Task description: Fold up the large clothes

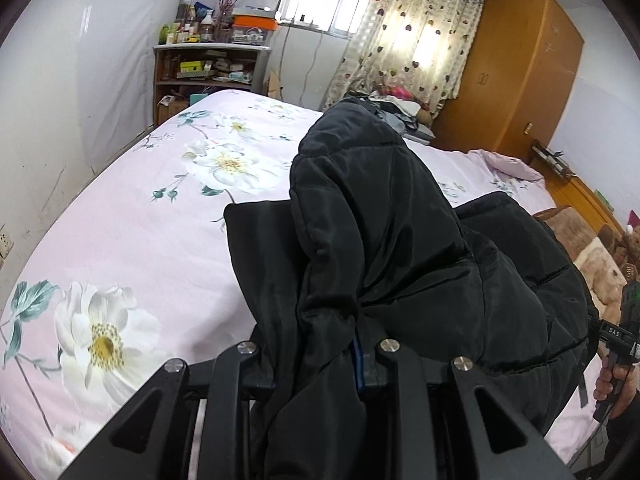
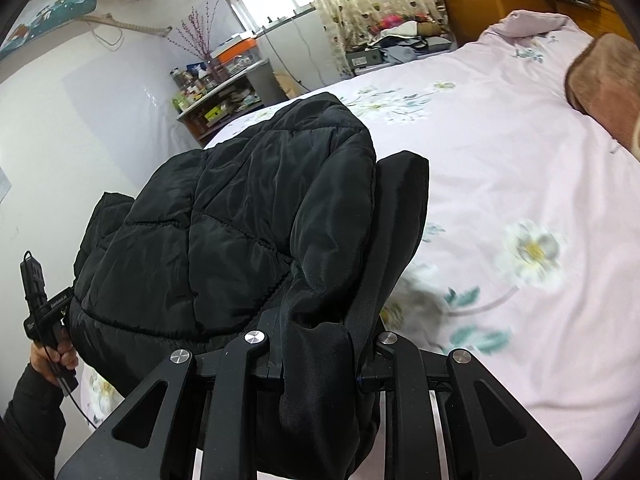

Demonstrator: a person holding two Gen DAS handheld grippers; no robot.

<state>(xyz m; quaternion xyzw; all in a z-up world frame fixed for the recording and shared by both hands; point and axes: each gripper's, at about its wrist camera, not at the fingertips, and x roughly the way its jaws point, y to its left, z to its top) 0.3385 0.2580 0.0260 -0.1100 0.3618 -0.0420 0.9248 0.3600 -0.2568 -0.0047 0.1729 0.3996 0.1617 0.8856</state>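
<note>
A black quilted puffer jacket (image 1: pixel 384 240) hangs bunched in the air over a bed with a pink floral sheet (image 1: pixel 132 216). My left gripper (image 1: pixel 340 352) is shut on a fold of the jacket near its edge. My right gripper (image 2: pixel 320 344) is shut on another fold of the same jacket (image 2: pixel 248 220), with fabric draped over its fingers. The jacket hides both pairs of fingertips. Each gripper shows in the other's view: the right one (image 1: pixel 624 332) at the far right edge, the left one (image 2: pixel 44 312) at the far left edge.
A cluttered shelf (image 1: pixel 208 64) stands against the far wall beyond the bed. A pile of clothes (image 1: pixel 396 108) lies under the curtained window, beside a wooden wardrobe (image 1: pixel 516 76). A brown blanket (image 2: pixel 604 80) lies on the bed's right side.
</note>
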